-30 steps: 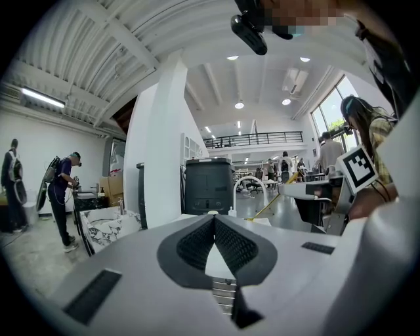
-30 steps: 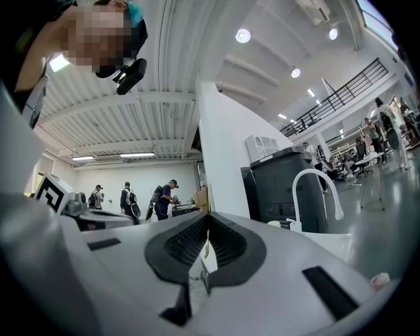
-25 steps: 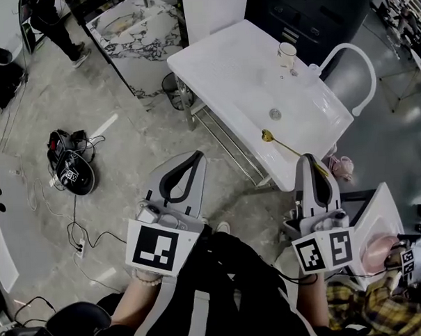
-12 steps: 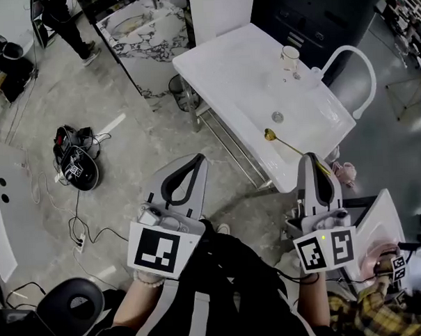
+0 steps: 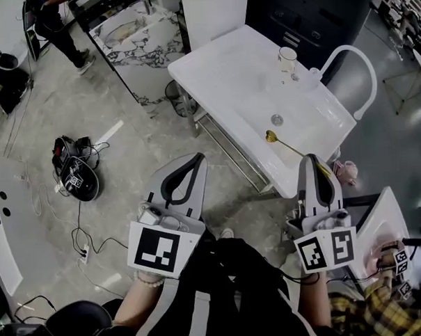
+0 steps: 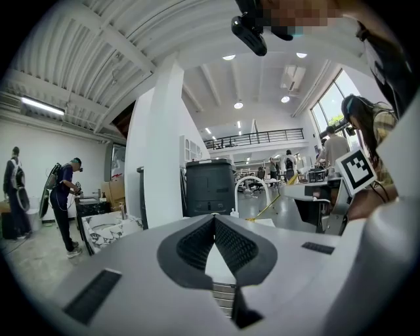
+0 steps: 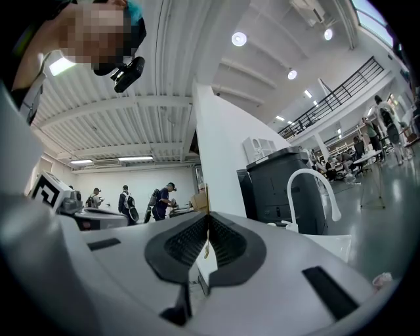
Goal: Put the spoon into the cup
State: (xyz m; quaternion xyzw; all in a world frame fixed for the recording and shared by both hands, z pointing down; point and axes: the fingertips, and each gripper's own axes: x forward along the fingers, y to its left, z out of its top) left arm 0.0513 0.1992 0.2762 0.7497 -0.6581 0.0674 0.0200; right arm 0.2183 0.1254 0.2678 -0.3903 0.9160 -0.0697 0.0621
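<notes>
A gold spoon (image 5: 282, 143) lies on the near corner of the white sink table (image 5: 220, 66), its handle pointing toward my right gripper. A small white cup (image 5: 287, 56) stands at the table's far side, near the tap. My left gripper (image 5: 190, 162) hangs over the floor, left of the table, shut with nothing in it. My right gripper (image 5: 313, 161) is just short of the table's near corner, close to the spoon's handle end, also shut and empty. In the left gripper view (image 6: 214, 218) and the right gripper view (image 7: 209, 216) the ribbed pads meet.
A curved white tap (image 5: 360, 67) rises at the table's right edge, and a drain (image 5: 276, 119) sits mid-basin. A dark bin (image 5: 173, 87) stands under the table's left corner. A marble counter (image 5: 131, 31), a bag with cables (image 5: 75, 173) and a person (image 5: 54, 28) are to the left.
The head view has shifted slightly. Both grippers stay in place and shut; the spoon and cup have not moved.
</notes>
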